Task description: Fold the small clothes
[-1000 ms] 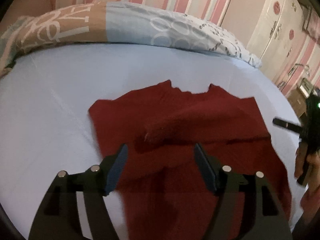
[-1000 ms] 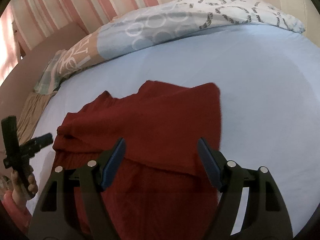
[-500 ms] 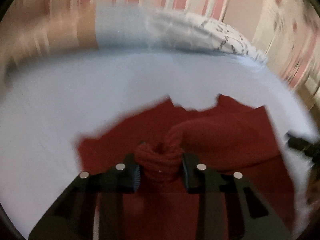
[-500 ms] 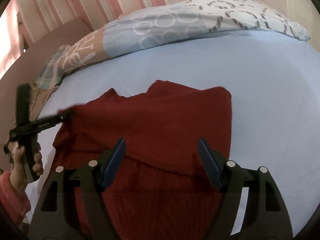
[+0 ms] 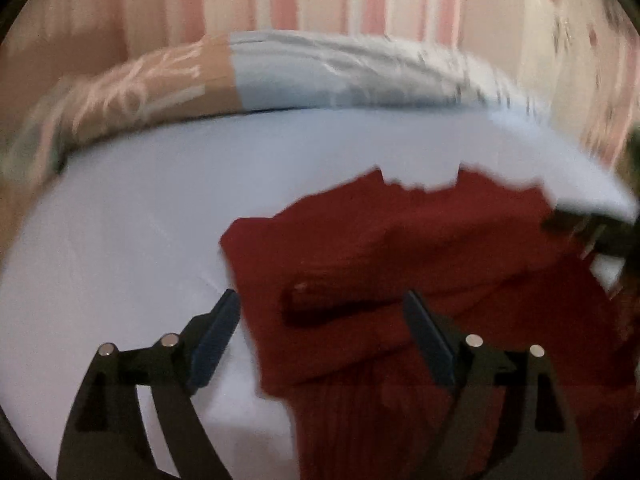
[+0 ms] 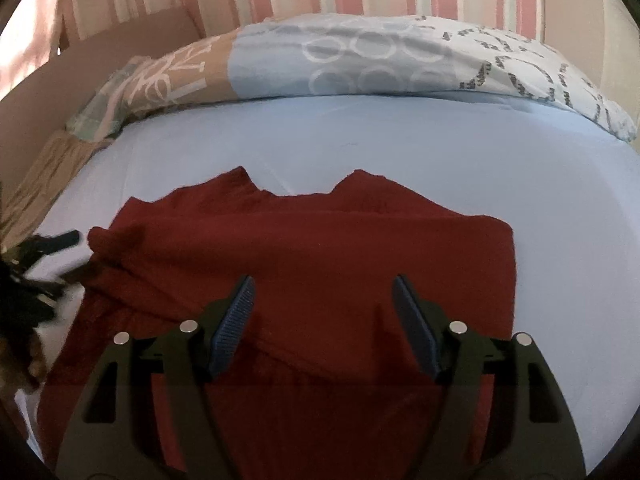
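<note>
The pale blue bed sheet point(image 6: 400, 140) carried the red garment point(image 6: 320, 248), which lay flat with its long axis running toward the pillows. The right gripper point(image 6: 324, 312) hovered spread and empty over the garment's middle. The left gripper point(image 5: 320, 332), likewise spread and empty, sat at its left edge, nearer the folded-in sleeve point(image 5: 340, 304).

The red garment point(image 6: 320, 256) is matt ribbed knit cloth. The bed sheet point(image 6: 360, 136) is smooth, pale blue cloth, and the printed duvet point(image 6: 360, 56) is soft cloth. The right gripper point(image 6: 323, 320) has matt black plastic arms, ridged blue pads point(image 6: 234, 326) and shiny metal studs.
</note>
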Motion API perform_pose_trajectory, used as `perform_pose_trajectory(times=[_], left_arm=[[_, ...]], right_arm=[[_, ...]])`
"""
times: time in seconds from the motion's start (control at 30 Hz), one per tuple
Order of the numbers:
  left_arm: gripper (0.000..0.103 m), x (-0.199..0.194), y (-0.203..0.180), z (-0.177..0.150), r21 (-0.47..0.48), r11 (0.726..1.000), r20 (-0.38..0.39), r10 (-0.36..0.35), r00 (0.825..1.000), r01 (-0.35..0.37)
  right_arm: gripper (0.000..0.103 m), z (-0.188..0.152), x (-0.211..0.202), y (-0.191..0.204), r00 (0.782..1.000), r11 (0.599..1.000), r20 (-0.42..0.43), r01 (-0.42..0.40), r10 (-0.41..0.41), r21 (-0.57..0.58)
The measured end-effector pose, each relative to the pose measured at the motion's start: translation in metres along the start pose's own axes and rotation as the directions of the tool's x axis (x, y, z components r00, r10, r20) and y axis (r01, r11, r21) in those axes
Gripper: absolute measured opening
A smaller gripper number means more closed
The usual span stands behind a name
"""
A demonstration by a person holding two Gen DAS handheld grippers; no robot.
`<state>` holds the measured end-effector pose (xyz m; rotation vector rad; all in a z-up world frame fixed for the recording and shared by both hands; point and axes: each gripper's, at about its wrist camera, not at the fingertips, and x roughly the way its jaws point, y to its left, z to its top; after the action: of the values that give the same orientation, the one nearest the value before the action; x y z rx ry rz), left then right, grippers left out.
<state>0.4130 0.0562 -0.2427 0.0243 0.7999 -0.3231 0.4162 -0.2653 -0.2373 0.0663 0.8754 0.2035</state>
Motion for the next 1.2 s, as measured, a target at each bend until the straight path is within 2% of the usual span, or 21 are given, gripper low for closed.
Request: perform_pose_trajectory(times=[0.07, 0.1, 0.17, 0.37, 0.4, 0.43, 0.47, 0.5, 0.57, 0.6, 0.67, 0.73, 0.77, 0.8, 0.83, 0.87, 0.97, 1.0, 1.03, 1.13, 1.2], left_arm=[[0.084, 0.000, 0.010, 0.011, -0.084, 0.995, -0.004, -0.052, 0.999, 0.051], [0.084, 0.006, 0.014, 0.019, -0.120, 0.989, -0.031, -0.095, 0.995, 0.090], [0.084, 0.024, 0.011, 0.031, -0.146, 0.985, -0.112, -0.112, 0.987, 0.095], [0.083, 0.067, -0.010, 0.050, -0.175, 0.962, -0.229, -0.248, 0.941, 0.211], [0.075, 0.074, -0.015, 0.051, -0.157, 0.964, -0.259, -0.250, 0.933, 0.215], [0.064, 0.077, -0.020, 0.052, -0.125, 0.973, -0.274, -0.220, 0.936, 0.192], [0.034, 0.078, -0.024, 0.052, -0.100, 0.978, -0.281, -0.202, 0.938, 0.180], [0.019, 0.076, -0.028, 0.053, -0.061, 0.983, -0.278, -0.181, 0.943, 0.171], [0.016, 0.061, -0.035, 0.053, 0.011, 0.990, -0.209, -0.135, 0.969, 0.140], [0.016, 0.041, -0.046, 0.052, 0.114, 0.991, -0.104, -0.065, 0.992, 0.077], [0.016, 0.018, -0.061, 0.046, 0.237, 0.971, 0.059, 0.018, 0.998, -0.032], [0.020, 0.000, -0.074, 0.038, 0.311, 0.926, 0.234, 0.146, 0.961, -0.216], [0.047, -0.004, -0.074, 0.033, 0.318, 0.892, 0.301, 0.225, 0.927, -0.320], [0.092, -0.004, -0.068, 0.032, 0.299, 0.890, 0.308, 0.252, 0.917, -0.345], [0.099, -0.004, -0.060, 0.032, 0.281, 0.901, 0.296, 0.246, 0.923, -0.330], [0.099, -0.003, -0.047, 0.031, 0.247, 0.928, 0.253, 0.218, 0.943, -0.280], [0.099, 0.001, -0.019, 0.031, 0.139, 0.967, 0.153, 0.193, 0.969, -0.214], [0.099, 0.006, -0.008, 0.031, 0.071, 0.990, 0.092, 0.112, 0.989, -0.119], [0.099, 0.009, -0.002, 0.030, 0.022, 0.998, 0.055, 0.054, 0.997, -0.055], [0.098, 0.021, -0.007, 0.029, -0.090, 0.989, -0.040, -0.118, 0.992, 0.114], [0.098, 0.035, -0.018, 0.028, -0.110, 0.982, -0.108, -0.162, 0.981, 0.150]], right_arm=[[0.072, 0.002, 0.003, 0.003, 1.000, 1.000, -0.005, -0.007, 0.007, -0.005], [0.072, 0.003, 0.005, 0.004, 1.000, 1.000, -0.010, -0.008, 0.008, -0.006], [0.072, 0.004, 0.007, 0.007, 1.000, 1.000, -0.015, -0.006, 0.006, -0.011], [0.072, 0.006, 0.005, 0.012, 1.000, 0.999, -0.012, 0.000, 0.000, -0.034], [0.072, 0.006, 0.005, 0.012, 1.000, 0.999, -0.013, 0.001, -0.001, -0.036], [0.072, 0.006, 0.005, 0.012, 1.000, 0.999, -0.013, 0.003, -0.003, -0.036], [0.072, 0.006, 0.006, 0.011, 1.000, 0.999, -0.011, 0.004, -0.004, -0.032], [0.072, 0.006, 0.006, 0.011, 1.000, 1.000, -0.010, 0.004, -0.005, -0.028], [0.072, 0.004, 0.008, 0.009, 1.000, 1.000, -0.011, 0.008, -0.008, -0.024], [0.072, 0.004, 0.008, 0.009, 1.000, 1.000, -0.009, 0.010, -0.011, -0.024], [0.072, 0.002, 0.010, 0.007, 1.000, 1.000, -0.014, 0.014, -0.014, -0.020], [0.072, 0.000, 0.013, 0.005, 1.000, 1.000, -0.023, 0.016, -0.016, -0.015], [0.072, -0.001, 0.013, 0.004, 1.000, 1.000, -0.026, 0.015, -0.015, -0.010], [0.072, -0.002, 0.014, 0.003, 0.999, 1.000, -0.029, 0.013, -0.013, -0.005], [0.072, -0.003, 0.014, 0.002, 1.000, 1.000, -0.028, 0.013, -0.013, -0.002], [0.072, -0.003, 0.013, 0.002, 1.000, 1.000, -0.026, 0.013, -0.013, -0.002], [0.072, -0.002, 0.011, 0.000, 1.000, 1.000, -0.019, 0.012, -0.012, 0.001], [0.072, -0.002, 0.010, -0.001, 1.000, 1.000, -0.018, 0.010, -0.010, 0.004], [0.072, -0.002, 0.010, -0.001, 1.000, 1.000, -0.018, 0.008, -0.008, 0.007], [0.072, -0.003, 0.009, -0.002, 1.000, 1.000, -0.019, 0.015, -0.015, 0.001], [0.072, -0.004, 0.007, -0.002, 1.000, 1.000, -0.021, 0.011, -0.011, 0.008]])
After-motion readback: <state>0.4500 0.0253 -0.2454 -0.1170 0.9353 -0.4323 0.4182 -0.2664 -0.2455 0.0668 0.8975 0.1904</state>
